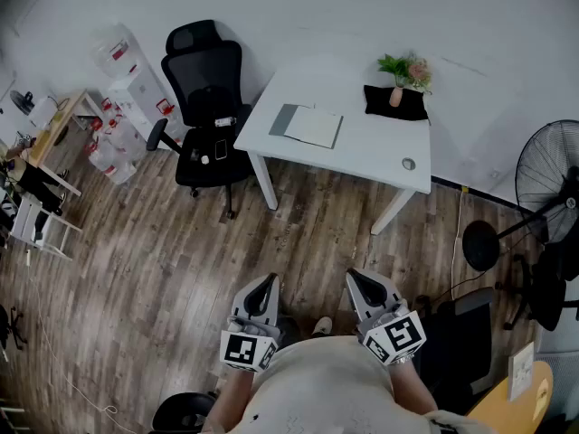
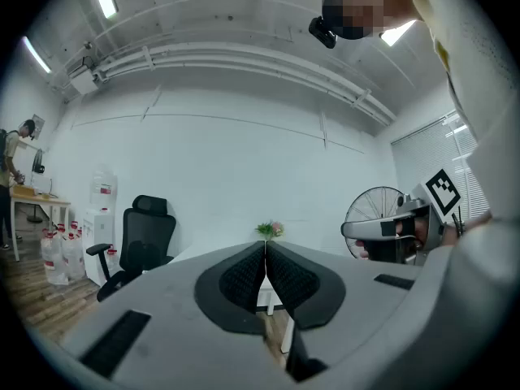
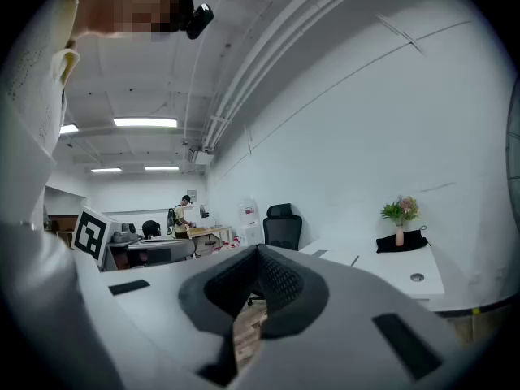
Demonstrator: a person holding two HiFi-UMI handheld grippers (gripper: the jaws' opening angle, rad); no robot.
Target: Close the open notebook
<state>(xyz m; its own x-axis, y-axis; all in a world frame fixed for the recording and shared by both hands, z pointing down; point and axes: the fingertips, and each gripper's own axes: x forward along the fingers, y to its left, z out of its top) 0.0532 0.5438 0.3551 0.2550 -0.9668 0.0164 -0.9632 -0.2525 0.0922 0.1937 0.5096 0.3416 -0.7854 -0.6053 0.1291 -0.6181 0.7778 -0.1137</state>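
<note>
The open notebook lies flat on the left part of the white table, a grey leaf at its left and a pale page at its right. In the right gripper view the notebook is a thin strip on the tabletop far ahead. My left gripper and right gripper hang side by side over the wooden floor, well short of the table. Both are shut with nothing between them; the left gripper and the right gripper each show their pads pressed together.
A black office chair stands at the table's left end. A small potted plant on a black cloth sits at the table's back right. A standing fan and another dark chair are at my right. Water bottles and a desk stand at the far left.
</note>
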